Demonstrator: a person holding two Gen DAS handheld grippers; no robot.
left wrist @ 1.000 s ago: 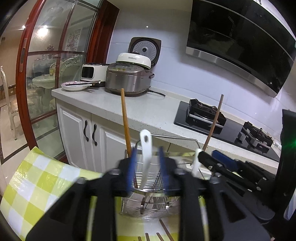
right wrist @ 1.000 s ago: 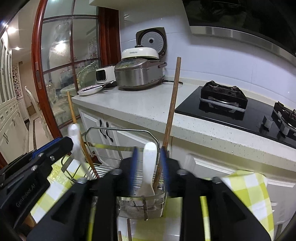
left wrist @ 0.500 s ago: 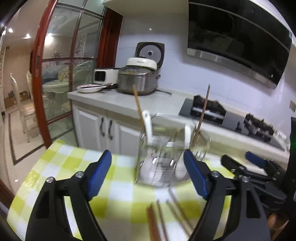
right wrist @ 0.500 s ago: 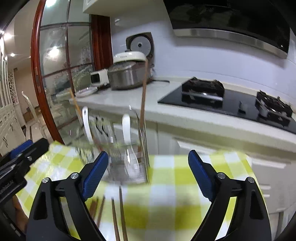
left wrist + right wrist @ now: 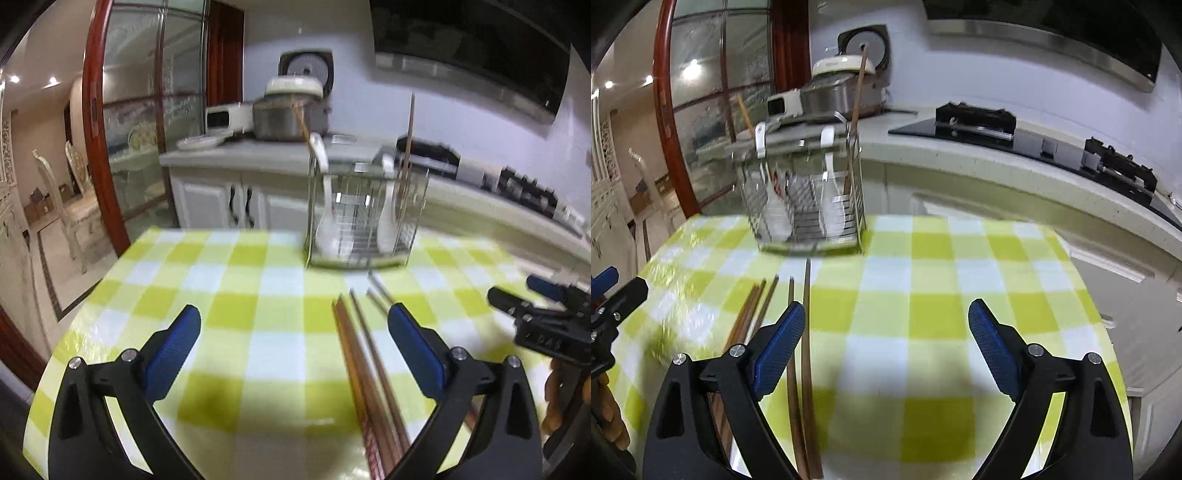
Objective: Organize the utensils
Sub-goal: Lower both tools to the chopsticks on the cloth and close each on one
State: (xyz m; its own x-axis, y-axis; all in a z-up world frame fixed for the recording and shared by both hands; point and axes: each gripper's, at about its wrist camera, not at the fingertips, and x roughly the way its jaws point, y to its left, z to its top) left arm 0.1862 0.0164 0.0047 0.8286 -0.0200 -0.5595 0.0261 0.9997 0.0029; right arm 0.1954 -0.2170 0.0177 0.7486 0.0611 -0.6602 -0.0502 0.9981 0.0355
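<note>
Standing wide apart and empty, with the left gripper [image 5: 294, 335] opening, both it and the right gripper [image 5: 887, 332] hovered near the rack [image 5: 364, 218], presumably because 2 spoons [image 5: 325, 206] sat inside while chopsticks [image 5: 364, 373] lay before it.

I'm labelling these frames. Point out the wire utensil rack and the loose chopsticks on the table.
wire utensil rack [image 5: 809, 221], right wrist view, front wire wall.
loose chopsticks [image 5: 364, 373], left wrist view, middle of the wooden shafts.

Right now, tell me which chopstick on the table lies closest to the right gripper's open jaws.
The long dark chopstick farthest right in the loose bunch, running just inside the right gripper's left pad; the other chopsticks fan out beyond that finger.
</note>
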